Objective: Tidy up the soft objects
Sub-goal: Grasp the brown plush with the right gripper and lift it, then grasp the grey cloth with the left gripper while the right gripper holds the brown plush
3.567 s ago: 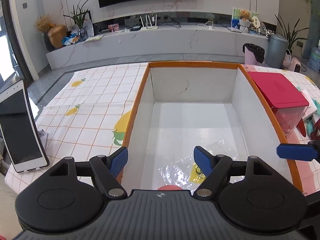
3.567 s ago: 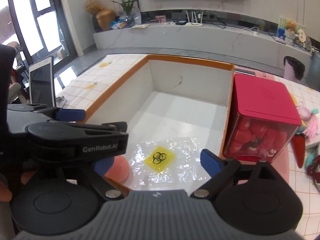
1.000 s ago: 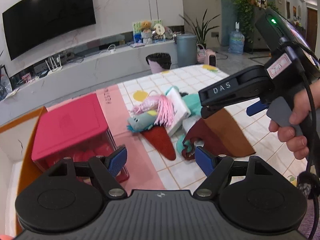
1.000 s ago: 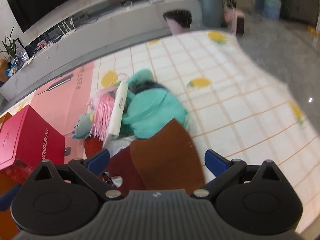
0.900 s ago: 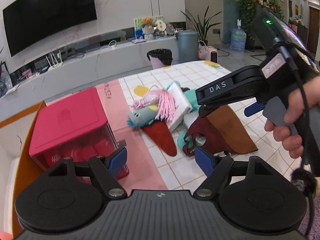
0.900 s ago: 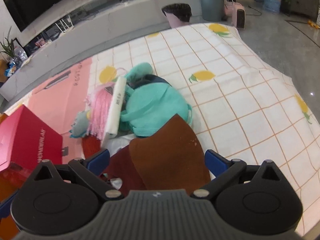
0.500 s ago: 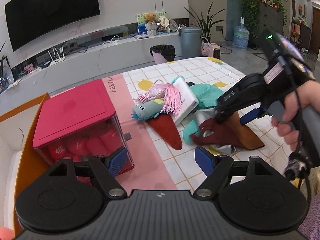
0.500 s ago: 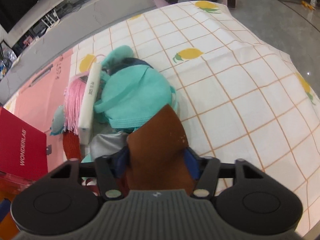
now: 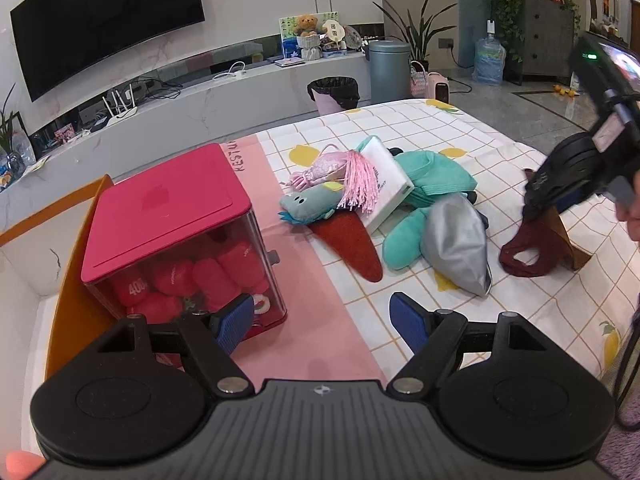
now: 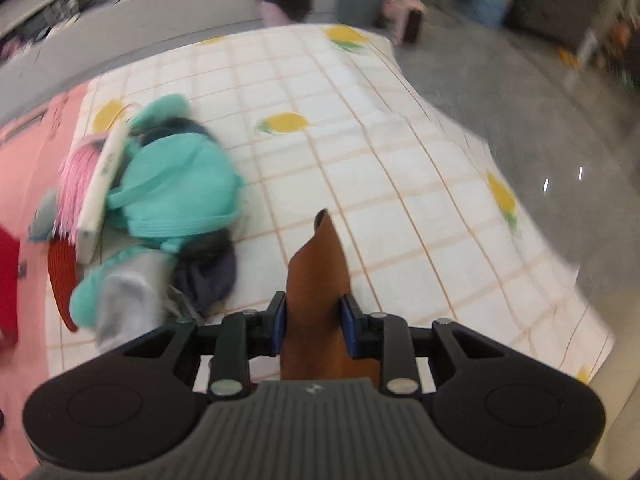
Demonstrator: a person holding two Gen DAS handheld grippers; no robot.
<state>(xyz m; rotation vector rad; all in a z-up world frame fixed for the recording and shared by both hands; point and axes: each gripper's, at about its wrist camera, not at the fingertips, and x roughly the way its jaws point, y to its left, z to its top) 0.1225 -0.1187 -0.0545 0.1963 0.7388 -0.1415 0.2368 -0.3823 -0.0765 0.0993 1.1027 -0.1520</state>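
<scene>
A heap of soft things lies on the checked cloth: a teal plush [image 9: 436, 184], a silver pouch [image 9: 456, 248], a pink-fringed toy [image 9: 356, 184], a white box [image 9: 386, 176] and a red felt piece [image 9: 352, 240]. Right of the heap, my right gripper [image 10: 313, 326] is closing its jaws on a brown cloth [image 10: 318, 280], and the pads press on it. In the left wrist view this brown and maroon cloth [image 9: 536, 248] hangs from the right gripper [image 9: 548, 204] down onto the table. My left gripper [image 9: 322, 320] stands open and holds nothing, above the pink mat.
A clear box with a red lid [image 9: 160, 208], full of red soft items, stands on the pink mat [image 9: 320, 312]. Left of it is an orange-rimmed white bin [image 9: 72, 264]. The table edge [image 10: 500, 184] drops to the floor on the right.
The right gripper's jaws came together on the brown cloth and drew it right, away from the heap, which uncovered the silver pouch. The left gripper has barely moved.
</scene>
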